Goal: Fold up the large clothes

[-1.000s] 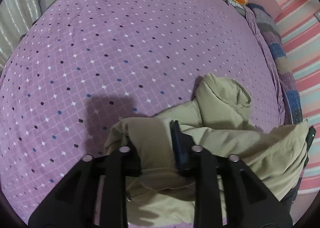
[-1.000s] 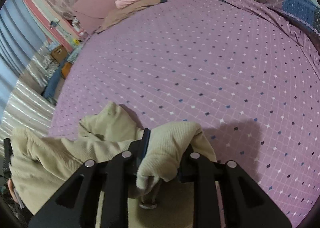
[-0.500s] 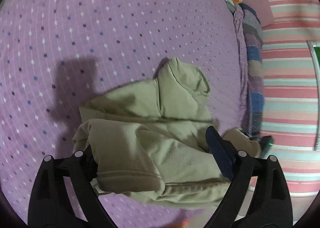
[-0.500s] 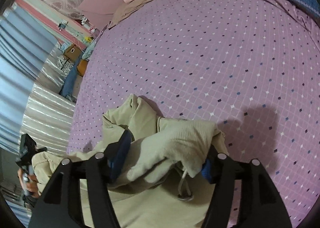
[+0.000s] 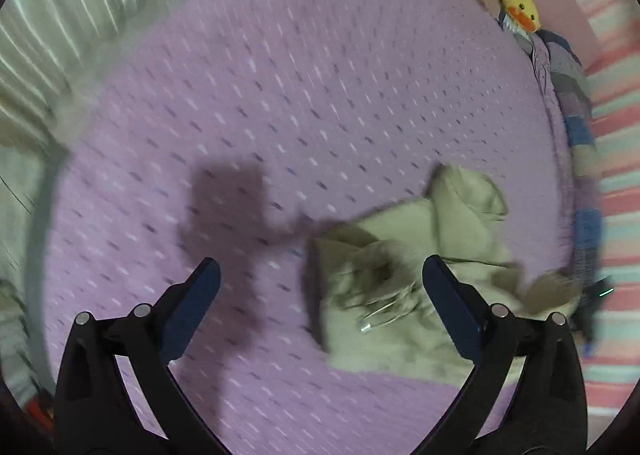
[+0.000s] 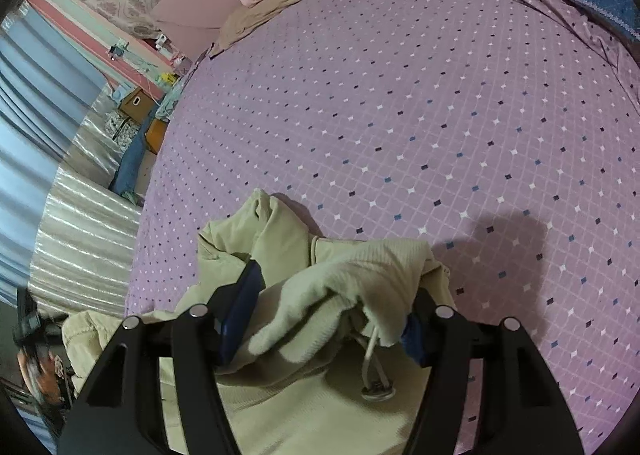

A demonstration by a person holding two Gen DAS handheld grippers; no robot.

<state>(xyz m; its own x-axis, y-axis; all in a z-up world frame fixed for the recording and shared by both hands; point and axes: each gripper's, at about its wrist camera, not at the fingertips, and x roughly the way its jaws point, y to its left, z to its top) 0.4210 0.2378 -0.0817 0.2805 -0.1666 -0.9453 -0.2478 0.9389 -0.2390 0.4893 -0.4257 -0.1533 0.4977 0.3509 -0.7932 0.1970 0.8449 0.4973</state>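
Nothing readable is showing anywhere: no words, labels, brand marks or numbers are appearing on the bedding, the clothing, the wall or the things beside the bed.

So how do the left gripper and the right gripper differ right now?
The left gripper gapes wide, jaws having just opened, with nothing between them; the right gripper is narrower, with a bunched fold of the beige hoodie between its pads. The left hangs mostly over bare bedsheet; the right sits over the hoodie. Both point downward.
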